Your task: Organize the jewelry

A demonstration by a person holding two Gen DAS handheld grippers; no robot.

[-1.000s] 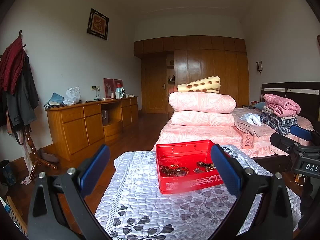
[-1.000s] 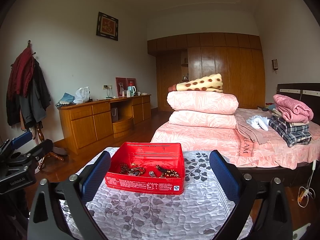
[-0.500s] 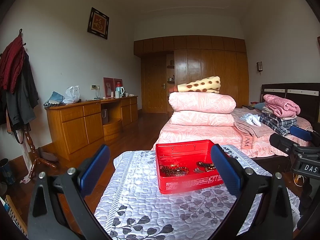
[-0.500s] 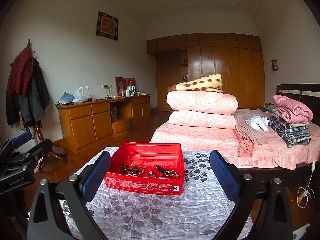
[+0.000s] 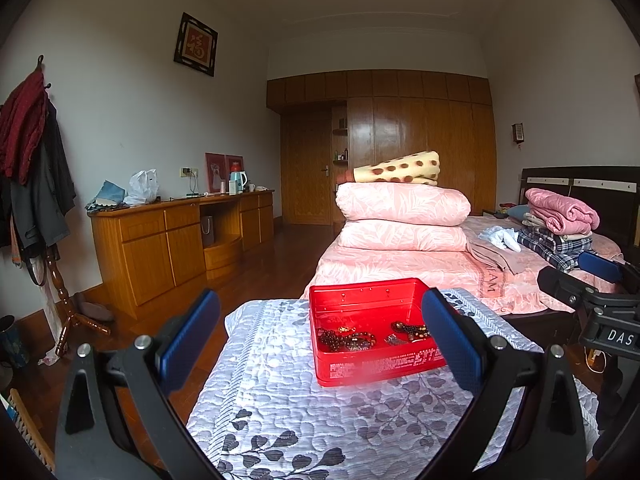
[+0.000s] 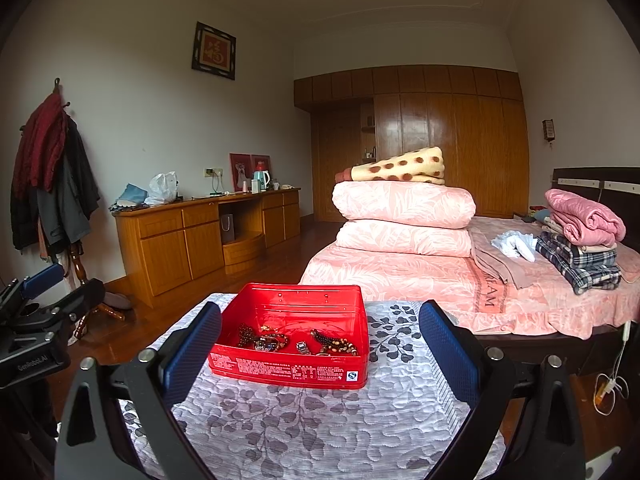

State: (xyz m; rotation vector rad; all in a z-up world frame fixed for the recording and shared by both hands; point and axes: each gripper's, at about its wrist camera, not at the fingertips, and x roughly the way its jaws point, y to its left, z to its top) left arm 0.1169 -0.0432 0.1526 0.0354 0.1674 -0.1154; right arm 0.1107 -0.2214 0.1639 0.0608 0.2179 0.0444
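Jaws of my left gripper (image 5: 320,338) and right gripper (image 6: 320,340) are spread wide, grasping nothing, above the quilted desk (image 6: 304,432). Ahead I see the red box (image 6: 294,368) on the desk, bead bracelets (image 6: 262,340) lying inside. Beyond it, the pink bed (image 6: 420,280) carries folded quilts (image 6: 404,216).

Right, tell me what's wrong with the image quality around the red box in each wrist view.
Left wrist view: the red rectangular box has a blown-out, glowing front wall, its print smeared, and red bleeds onto the grey leaf-patterned quilt. Right wrist view: the box's print reads sharper, with no bloom. Both views bend the walls with fisheye and go dark at the corners.
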